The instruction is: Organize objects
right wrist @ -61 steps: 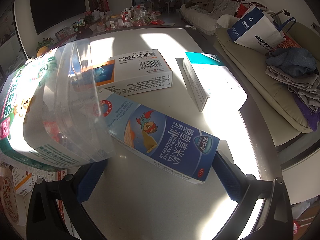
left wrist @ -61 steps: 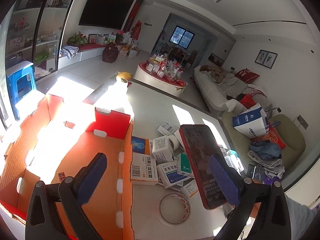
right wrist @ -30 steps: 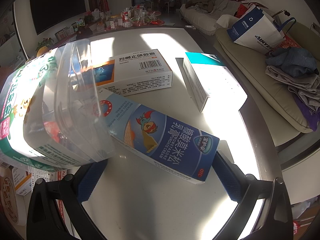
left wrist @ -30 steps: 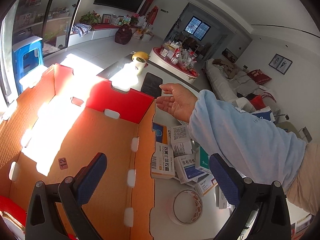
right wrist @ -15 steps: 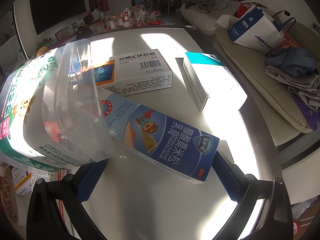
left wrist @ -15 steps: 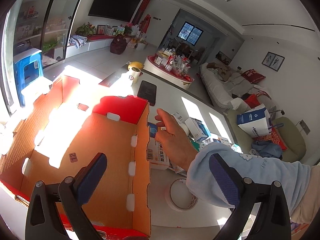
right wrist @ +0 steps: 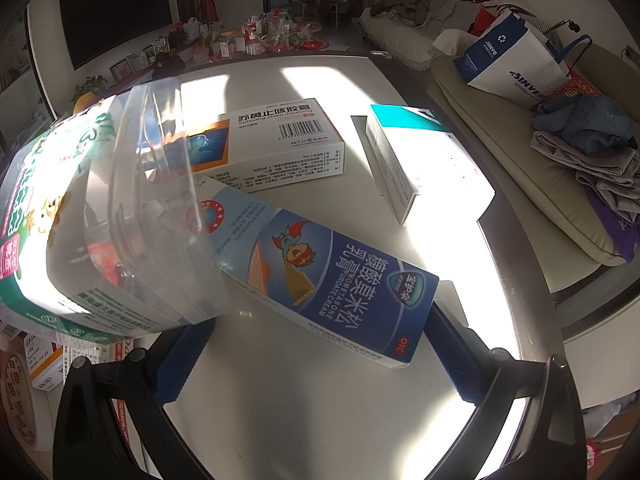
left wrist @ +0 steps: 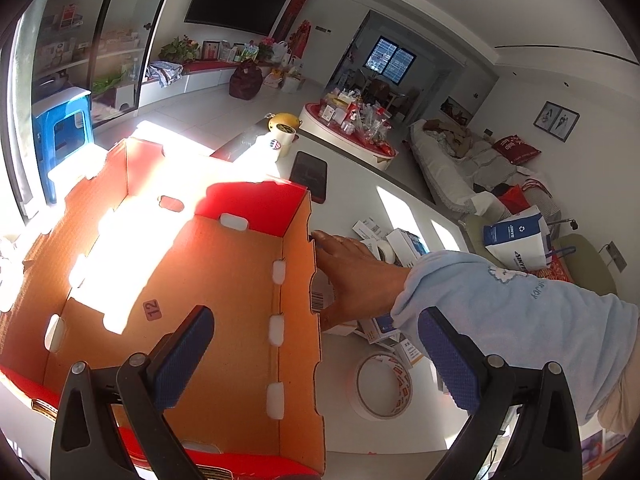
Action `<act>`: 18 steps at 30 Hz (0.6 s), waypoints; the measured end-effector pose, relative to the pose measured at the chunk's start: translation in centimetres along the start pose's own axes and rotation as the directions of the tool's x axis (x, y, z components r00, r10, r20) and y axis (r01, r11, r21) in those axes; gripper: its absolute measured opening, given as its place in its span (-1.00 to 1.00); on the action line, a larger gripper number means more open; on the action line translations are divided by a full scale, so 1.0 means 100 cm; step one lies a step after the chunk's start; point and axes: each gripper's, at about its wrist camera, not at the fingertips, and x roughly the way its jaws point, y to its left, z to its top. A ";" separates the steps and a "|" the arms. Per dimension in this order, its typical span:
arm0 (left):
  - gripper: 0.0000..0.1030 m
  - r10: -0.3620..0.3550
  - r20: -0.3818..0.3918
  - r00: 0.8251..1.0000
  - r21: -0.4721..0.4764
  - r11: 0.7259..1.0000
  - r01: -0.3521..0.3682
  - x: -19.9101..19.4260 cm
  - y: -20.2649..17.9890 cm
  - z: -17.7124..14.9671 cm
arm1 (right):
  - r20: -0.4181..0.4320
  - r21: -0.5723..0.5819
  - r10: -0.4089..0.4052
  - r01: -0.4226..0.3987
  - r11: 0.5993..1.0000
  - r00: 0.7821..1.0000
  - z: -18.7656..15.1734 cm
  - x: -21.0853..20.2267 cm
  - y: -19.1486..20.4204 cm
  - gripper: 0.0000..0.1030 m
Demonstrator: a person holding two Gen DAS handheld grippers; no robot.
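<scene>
Your left claw hangs spread and empty over the orange cardboard box while your bare hand gathers medicine packets, right claw parked wide around the blue cream carton.

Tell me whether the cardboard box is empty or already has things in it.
Empty, as far as shown: the cardboard box is open-topped and its orange floor is bare in the left wrist view. The near corner behind the jaws is hidden.
</scene>
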 end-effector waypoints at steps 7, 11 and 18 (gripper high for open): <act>1.00 0.016 -0.003 1.000 0.002 1.000 -0.016 0.004 0.001 -0.002 | 0.000 0.000 0.000 0.000 1.000 1.000 0.000 0.000 0.000 1.00; 1.00 0.006 -0.027 1.000 0.002 1.000 -0.006 0.012 -0.005 -0.004 | 0.000 0.000 0.000 0.000 1.000 1.000 0.000 0.000 0.000 1.00; 1.00 -0.062 -0.060 0.996 0.139 0.988 0.070 0.030 -0.060 -0.018 | 0.000 0.000 0.000 0.000 1.000 1.000 0.000 0.000 0.000 1.00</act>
